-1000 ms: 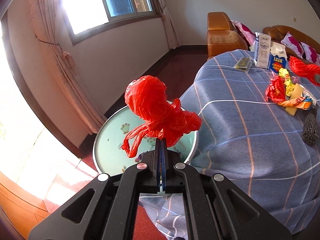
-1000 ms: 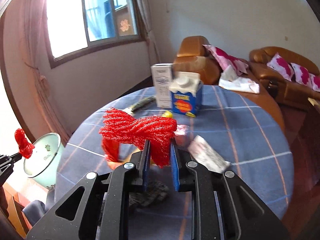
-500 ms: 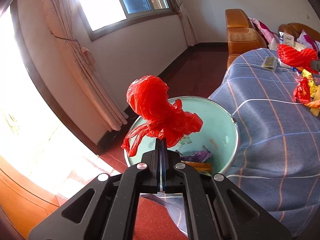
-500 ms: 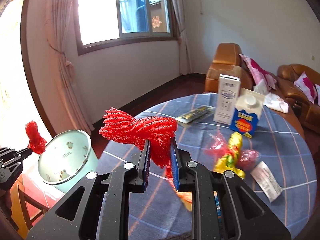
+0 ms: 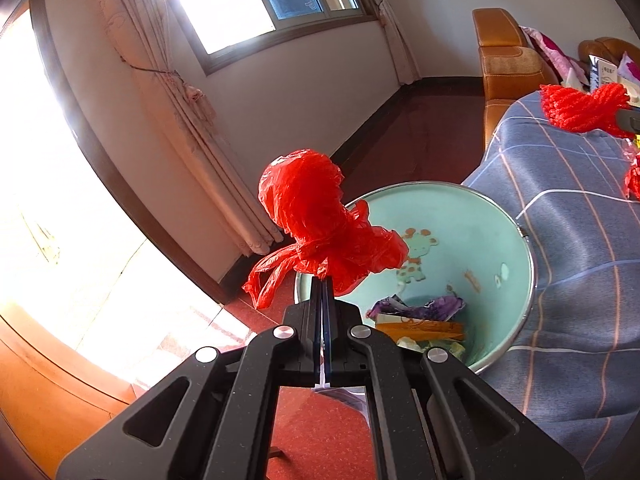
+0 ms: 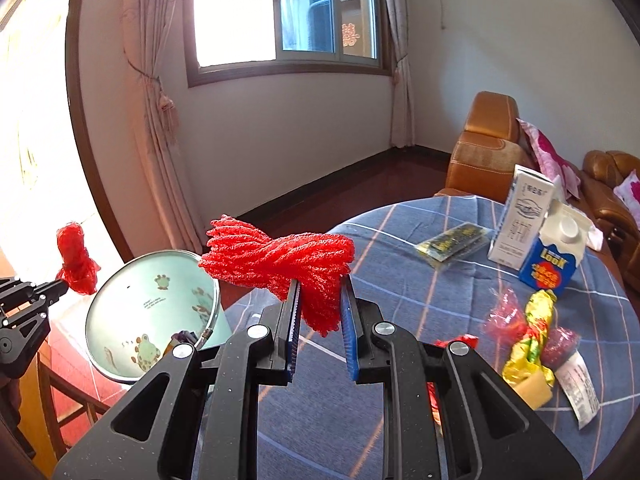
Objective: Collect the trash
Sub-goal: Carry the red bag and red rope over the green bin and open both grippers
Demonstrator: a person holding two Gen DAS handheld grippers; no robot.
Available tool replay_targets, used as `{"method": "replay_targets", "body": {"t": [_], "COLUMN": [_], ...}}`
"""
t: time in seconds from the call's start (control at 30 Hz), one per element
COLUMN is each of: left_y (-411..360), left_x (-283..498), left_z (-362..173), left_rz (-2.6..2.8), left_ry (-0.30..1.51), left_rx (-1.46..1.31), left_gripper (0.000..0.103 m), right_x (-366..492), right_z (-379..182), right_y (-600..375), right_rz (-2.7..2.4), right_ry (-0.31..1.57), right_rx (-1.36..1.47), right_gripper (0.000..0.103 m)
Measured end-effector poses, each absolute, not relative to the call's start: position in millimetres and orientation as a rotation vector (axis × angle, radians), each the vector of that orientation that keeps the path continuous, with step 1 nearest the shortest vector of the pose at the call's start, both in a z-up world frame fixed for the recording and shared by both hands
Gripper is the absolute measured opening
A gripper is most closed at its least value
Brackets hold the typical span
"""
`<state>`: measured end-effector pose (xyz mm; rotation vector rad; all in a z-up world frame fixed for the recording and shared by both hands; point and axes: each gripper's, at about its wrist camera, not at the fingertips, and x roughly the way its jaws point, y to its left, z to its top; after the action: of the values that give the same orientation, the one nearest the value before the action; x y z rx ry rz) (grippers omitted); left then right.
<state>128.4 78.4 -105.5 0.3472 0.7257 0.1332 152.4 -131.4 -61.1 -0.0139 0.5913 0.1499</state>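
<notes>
Left wrist view: my left gripper [image 5: 323, 284] is clamped flat on the tail of a crumpled red plastic bag [image 5: 312, 216], whose bulk stands up and away from the jaws toward 12 o'clock. The trash bin [image 5: 480, 216], mint green with a metal rim, sits just beyond the bag at 3 to 4 o'clock, mouth tilted toward me; wrappers already lie in its bottom. The bag hangs over the bin's near-left rim, not yet over the centre, so I judge the release calls for a short shift toward 3 o'clock. To the right the bin rim meets the draped blue checked tablecloth [image 5: 580, 280]; to the left lies open red floor. At 2 o'clock the red mesh net [image 5: 580, 108] shows above the table edge.

Right wrist view: my right gripper [image 6: 320, 300] grips the red mesh net [image 6: 276, 260] by a narrow hanging fold, jaws partly apart around it. The bundle's long axis runs from 9 to 3 o'clock across the jaws. The bin [image 6: 156, 304] lies at 8 o'clock, beside the table edge. My left gripper [image 6: 60, 286] and its bag [image 6: 76, 260] hang at 9 o'clock, nearer the bin, so I judge that the left hand drops first. The path between net and bin looks clear. Cartons and wrappers remain on the table at 3 to 4 o'clock.
</notes>
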Motion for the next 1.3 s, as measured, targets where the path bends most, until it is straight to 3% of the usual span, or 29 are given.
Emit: {"method": "replay_targets", "body": {"t": [1.3], "left_y": [86], "left_x": [138], "left_z": [-110], "left_rz": [0.151], "left_ry": [0.713], "left_rx": [0.338], "left_gripper": [0.0], "right_x": [205], "right_z": [-94], "right_y": [-47], "right_rz": [0.28], "right_ry": [0.659], "right_rx": [-0.139], "right_gripper": [0.019]}}
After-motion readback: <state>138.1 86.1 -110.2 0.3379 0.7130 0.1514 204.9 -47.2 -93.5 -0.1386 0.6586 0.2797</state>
